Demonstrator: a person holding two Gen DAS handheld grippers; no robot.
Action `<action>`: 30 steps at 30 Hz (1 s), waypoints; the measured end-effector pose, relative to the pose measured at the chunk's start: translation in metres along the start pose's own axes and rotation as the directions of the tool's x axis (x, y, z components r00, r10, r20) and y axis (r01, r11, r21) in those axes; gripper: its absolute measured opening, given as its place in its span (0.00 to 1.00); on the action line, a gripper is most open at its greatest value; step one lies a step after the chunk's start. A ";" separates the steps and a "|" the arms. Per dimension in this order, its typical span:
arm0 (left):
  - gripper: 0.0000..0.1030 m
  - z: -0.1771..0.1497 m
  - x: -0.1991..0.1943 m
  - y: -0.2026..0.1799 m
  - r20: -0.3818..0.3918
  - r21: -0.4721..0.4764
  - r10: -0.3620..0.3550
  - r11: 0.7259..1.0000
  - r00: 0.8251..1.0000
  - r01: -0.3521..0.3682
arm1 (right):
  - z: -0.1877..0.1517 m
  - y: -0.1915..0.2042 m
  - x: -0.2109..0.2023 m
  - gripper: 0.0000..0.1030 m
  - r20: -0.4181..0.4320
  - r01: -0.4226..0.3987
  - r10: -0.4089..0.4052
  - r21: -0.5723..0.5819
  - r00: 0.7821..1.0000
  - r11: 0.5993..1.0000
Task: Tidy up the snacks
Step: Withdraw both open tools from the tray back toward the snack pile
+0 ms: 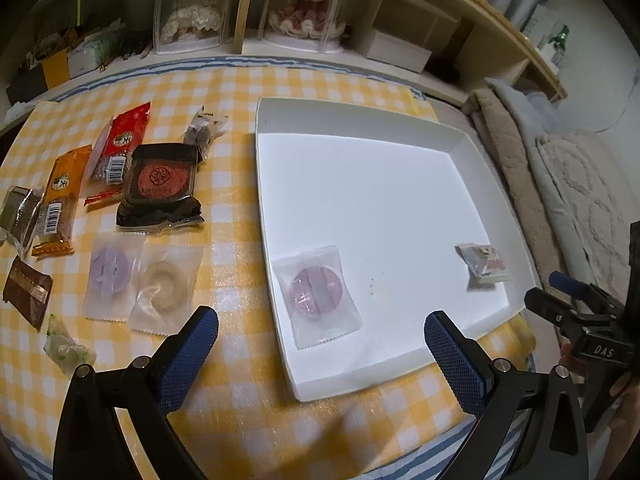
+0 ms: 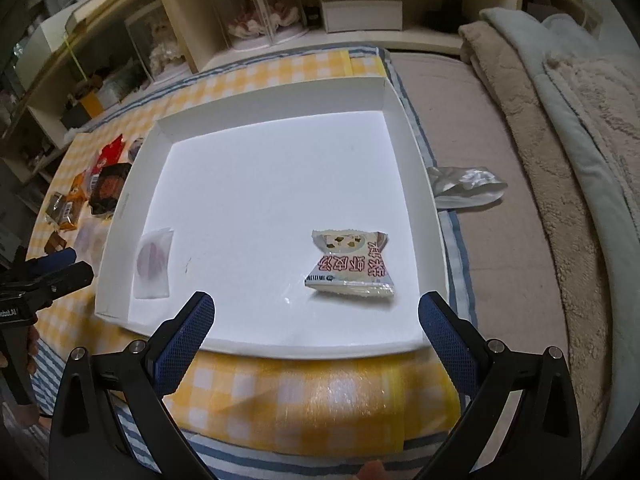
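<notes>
Left gripper: your left gripper (image 1: 321,334) is spread wide with nothing between its blue pads (image 1: 192,344); it hovers over the near left part of the white tray (image 1: 400,382).
Right gripper: your right gripper (image 2: 316,320) is just as wide open and holds nothing; it sits over the tray's near rim, pointing at the tray floor.
Tray: it rests on the yellow checked cloth (image 1: 240,420), right of the loose snacks.
In the tray: a clear packet with a purple round sweet (image 1: 318,294) lies by the left wall; a small white packet with red writing (image 2: 350,266) lies toward the right side, well apart from it.
Outside the tray, on the cloth: you have a purple round in a clear packet (image 1: 110,272) just beside a pale ring in a clear packet (image 1: 164,286); behind them a black-wrapped red cake (image 1: 162,184), a red bar (image 1: 120,142), an orange bar (image 1: 60,200), two brown packets at the left edge (image 1: 26,296), and a small green-and-white sweet (image 1: 66,346) nearest you.
Beyond the tray: a crumpled silver wrapper (image 2: 466,186) lies just off its right wall, beside the folded blankets (image 2: 560,120).
</notes>
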State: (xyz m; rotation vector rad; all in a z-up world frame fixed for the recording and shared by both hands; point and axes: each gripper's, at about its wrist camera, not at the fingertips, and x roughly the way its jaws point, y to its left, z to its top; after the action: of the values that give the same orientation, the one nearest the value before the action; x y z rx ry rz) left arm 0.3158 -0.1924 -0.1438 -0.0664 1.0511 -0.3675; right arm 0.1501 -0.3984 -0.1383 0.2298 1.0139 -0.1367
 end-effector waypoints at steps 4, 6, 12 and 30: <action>1.00 -0.005 -0.014 -0.003 0.011 0.007 -0.003 1.000 1.000 0.003 | -0.003 0.000 -0.014 1.00 0.024 -0.003 0.003 0.009 1.000 1.000; 1.00 -0.008 -0.021 -0.003 0.013 0.006 -0.003 1.000 1.000 0.003 | -0.004 0.000 -0.021 1.00 0.038 -0.001 0.001 0.015 0.999 1.000; 1.00 -0.012 -0.047 -0.006 0.030 0.018 -0.014 1.000 0.999 0.014 | -0.008 0.007 -0.049 1.00 0.102 0.017 -0.018 0.014 0.995 1.000; 1.00 -0.021 -0.182 0.031 0.204 0.089 -0.018 0.996 0.979 -0.001 | 0.013 0.083 -0.118 1.00 0.274 -0.016 0.030 -0.054 0.961 0.998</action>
State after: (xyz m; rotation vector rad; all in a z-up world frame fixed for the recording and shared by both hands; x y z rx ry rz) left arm 0.2261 -0.1017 -0.0095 -0.0288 0.8300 -0.4057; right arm 0.1172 -0.3203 -0.0209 0.1705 0.7370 -0.1176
